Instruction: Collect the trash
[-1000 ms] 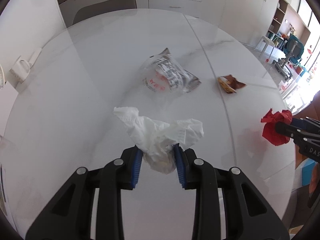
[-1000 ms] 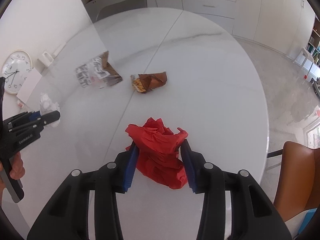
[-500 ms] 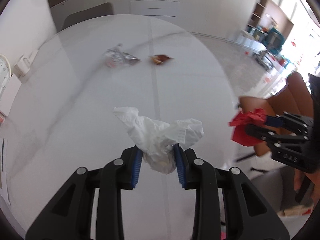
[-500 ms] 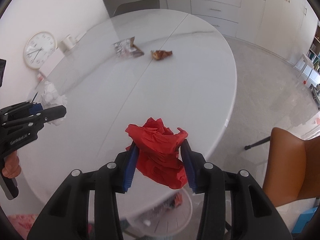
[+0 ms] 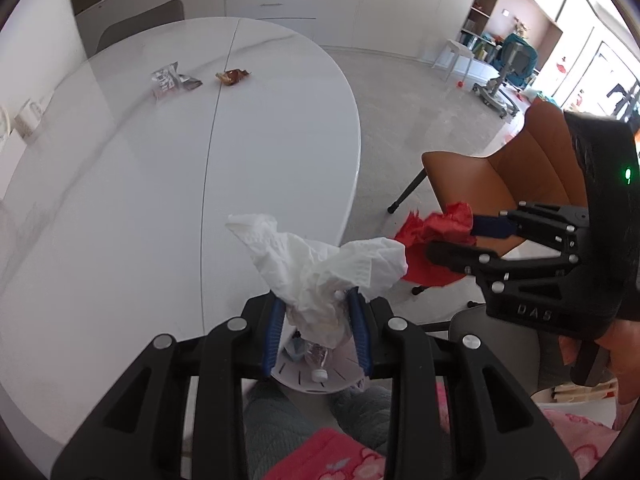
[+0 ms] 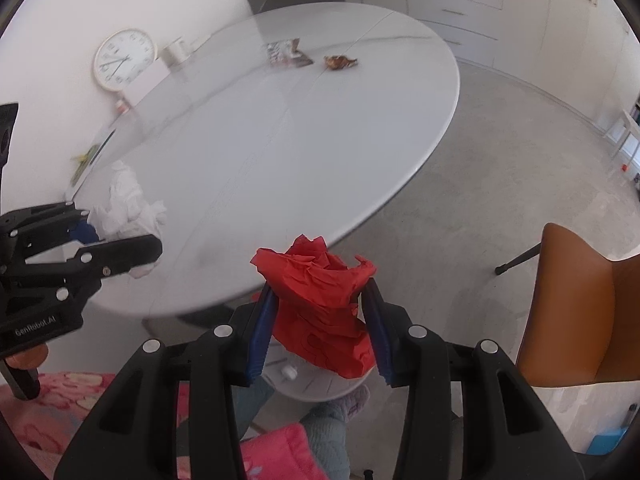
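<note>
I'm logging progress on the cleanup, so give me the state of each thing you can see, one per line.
Left claw: shut on the white tissue.
White tissue: crumpled, held off the table.
Right claw: shut on the red paper.
Red paper: crumpled, held above the white bin.
White bin: open, already holding some trash.
Silver wrapper: lying on the table.
Brown wrapper: lying on the table.

The left gripper (image 5: 316,328) holds a crumpled tissue (image 5: 320,268) past the near edge of the table (image 5: 120,220); the right gripper (image 6: 320,332), with its paper wad (image 6: 320,300), is beside it; a bin (image 5: 316,376) sits below both; two wrappers (image 5: 172,80) lie side by side at the table's far end; a chair (image 5: 500,176) stands right of the table.
</note>
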